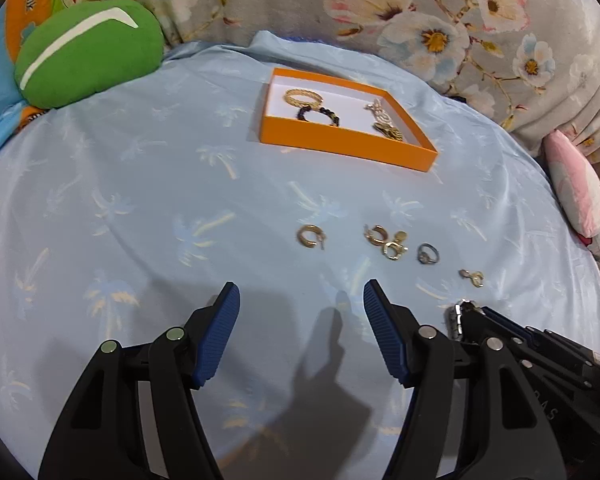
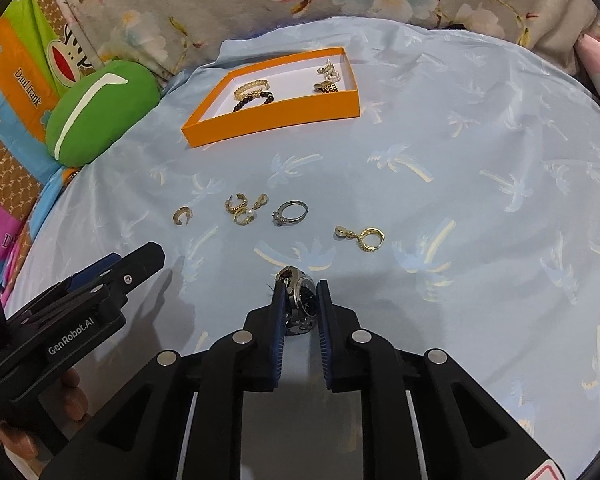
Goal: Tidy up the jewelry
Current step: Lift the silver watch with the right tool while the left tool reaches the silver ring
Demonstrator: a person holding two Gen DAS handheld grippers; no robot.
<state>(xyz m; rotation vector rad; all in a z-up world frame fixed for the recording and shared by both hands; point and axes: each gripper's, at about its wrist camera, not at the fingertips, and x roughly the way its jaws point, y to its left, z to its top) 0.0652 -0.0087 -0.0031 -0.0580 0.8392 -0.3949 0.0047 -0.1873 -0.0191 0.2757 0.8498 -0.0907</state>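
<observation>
My right gripper (image 2: 300,286) is shut on a silver wristwatch with a dark dial (image 2: 302,300), just above the light blue sheet. In the left wrist view the watch's band (image 1: 455,318) shows at the tip of the right gripper (image 1: 474,314). My left gripper (image 1: 302,304) stands open over bare sheet, nothing between its blue pads. Ahead lie a gold hoop (image 1: 310,237), a cluster of gold earrings (image 1: 385,241), a silver ring (image 1: 428,254) and a small pendant hoop (image 1: 474,278). An orange box (image 1: 340,148) farther back holds bracelets and gold pieces.
A green cushion (image 1: 88,52) sits at the far left and a floral blanket (image 1: 460,32) is bunched behind the box. A pink pillow (image 1: 578,196) lies at the right edge. A person's fingers (image 2: 72,400) hold the left gripper (image 2: 140,264).
</observation>
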